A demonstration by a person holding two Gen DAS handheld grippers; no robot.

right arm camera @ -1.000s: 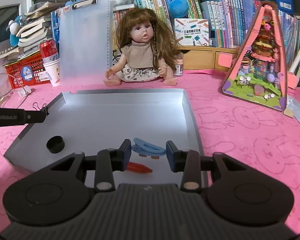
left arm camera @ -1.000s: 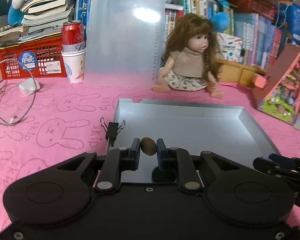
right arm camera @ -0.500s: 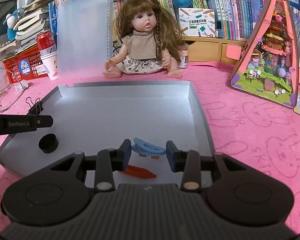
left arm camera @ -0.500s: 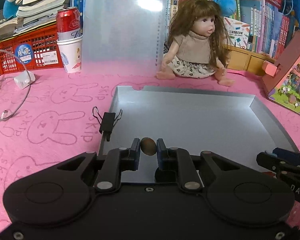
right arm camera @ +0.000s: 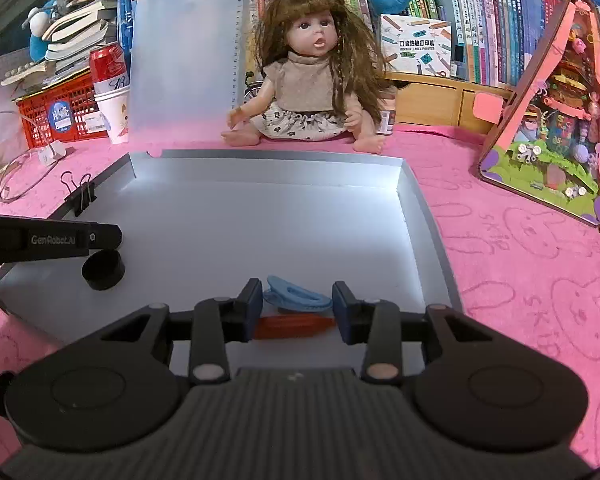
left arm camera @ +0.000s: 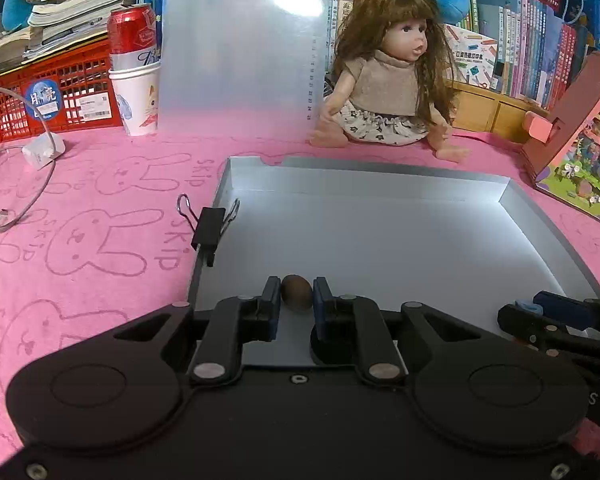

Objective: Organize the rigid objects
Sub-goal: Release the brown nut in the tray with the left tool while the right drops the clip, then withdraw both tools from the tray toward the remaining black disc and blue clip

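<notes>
Here, at far left on the pink cloth, a white charger lies with its cable looped beside it, in front of a red crate; next to the crate a red can stands in a paper cup. A frosted clipboard leans upright behind the silver tray, and a black binder clip is clamped on the tray's left rim. The left gripper pinches a small brown nut between its pads, held over the tray's near-left part; a black cap lies on the tray floor just under that gripper. The doll sits behind the tray's far rim, touching the cloth, not the tray. In the right wrist view, the right gripper has its fingers spread on either side of a blue clip; whether the pads actually touch it I cannot tell. An orange piece lies on the tray floor just below the clip, near the tray's front right. Rightmost, a pink toy house stands on the cloth, well apart from the tray, with books shelved behind.
</notes>
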